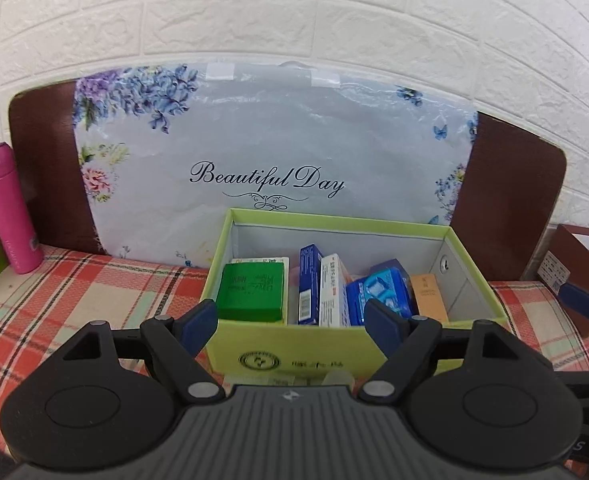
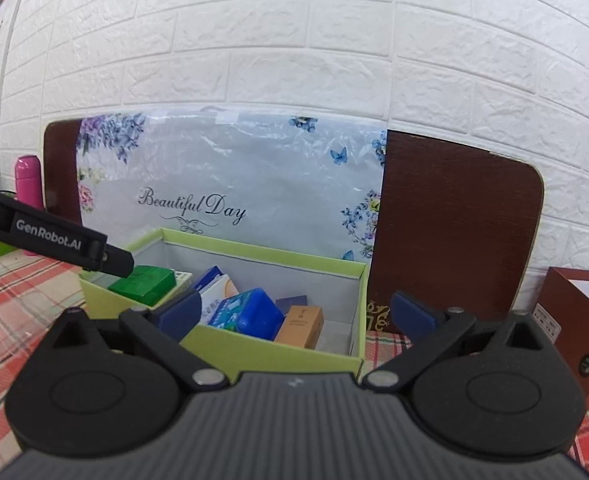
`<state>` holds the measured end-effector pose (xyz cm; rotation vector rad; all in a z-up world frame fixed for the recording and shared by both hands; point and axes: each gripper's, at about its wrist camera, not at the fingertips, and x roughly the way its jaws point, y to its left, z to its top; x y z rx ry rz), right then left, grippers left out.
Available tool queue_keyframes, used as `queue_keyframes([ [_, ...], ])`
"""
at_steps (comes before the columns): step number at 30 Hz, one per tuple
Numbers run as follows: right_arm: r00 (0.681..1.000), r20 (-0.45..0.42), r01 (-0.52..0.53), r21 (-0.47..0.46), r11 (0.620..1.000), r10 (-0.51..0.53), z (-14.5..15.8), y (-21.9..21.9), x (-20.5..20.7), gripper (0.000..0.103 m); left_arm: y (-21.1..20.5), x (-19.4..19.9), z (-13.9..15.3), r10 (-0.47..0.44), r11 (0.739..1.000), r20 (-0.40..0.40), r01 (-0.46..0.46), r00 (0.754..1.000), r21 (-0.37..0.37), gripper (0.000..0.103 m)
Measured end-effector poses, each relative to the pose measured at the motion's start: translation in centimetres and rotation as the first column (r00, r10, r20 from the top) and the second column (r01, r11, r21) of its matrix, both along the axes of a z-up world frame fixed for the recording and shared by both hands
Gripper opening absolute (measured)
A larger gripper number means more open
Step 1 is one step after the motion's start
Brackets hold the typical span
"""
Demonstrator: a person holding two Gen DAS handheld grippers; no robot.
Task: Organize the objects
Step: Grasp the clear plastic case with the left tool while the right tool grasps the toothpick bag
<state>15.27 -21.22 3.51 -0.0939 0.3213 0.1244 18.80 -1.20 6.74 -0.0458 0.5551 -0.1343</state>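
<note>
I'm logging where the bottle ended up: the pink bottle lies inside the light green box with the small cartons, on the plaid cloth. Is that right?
Not quite. The pink bottle is not in the light green box; it stands upright on the plaid cloth, well off to the box's left, as the left wrist view shows. The small cartons are indeed inside the box, which does sit on the plaid cloth.

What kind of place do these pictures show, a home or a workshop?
Probably a home corner, though I cannot be sure. A table under a red plaid tablecloth stands against a white brick-pattern wall. On it sit a pink cylindrical flask and an open light-green cardboard box holding small packets.
</note>
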Motion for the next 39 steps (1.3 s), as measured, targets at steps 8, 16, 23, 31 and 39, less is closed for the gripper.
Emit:
queue_keyframes([
  [8, 1.0, 0.006, -0.019, 0.061, 0.998, 0.019, 0.6, 0.2, -5.4, 0.103, 0.9, -5.1, -0.4, 0.006, 0.999, -0.001, -0.006, 1.0, -0.034, 0.083],
  [16, 0.998, -0.042, -0.036, 0.076, 0.996, 0.039, -1.6, 1.0, -9.2, 0.103, 1.7, -9.0, -2.9, -0.002, 0.999, -0.035, 0.0, 0.999, -0.054, 0.083],
  [23, 0.988, -0.141, -0.051, 0.106, 0.993, 0.065, -4.9, 2.2, -10.3, 0.103, 3.1, -10.4, -6.0, 0.009, 0.995, -0.104, -0.019, 0.995, -0.098, 0.083],
  [31, 0.965, -0.252, -0.041, 0.141, 0.989, 0.076, -6.8, 2.9, -8.1, 0.097, 4.9, -10.5, -7.3, 0.021, 0.992, -0.116, -0.035, 0.993, -0.123, 0.083],
  [39, 0.945, -0.321, -0.037, 0.072, 0.997, 0.058, -8.5, 4.4, -4.0, 0.085, 4.1, -8.3, -6.4, -0.036, 0.989, -0.058, 0.027, 0.998, -0.144, 0.081],
])
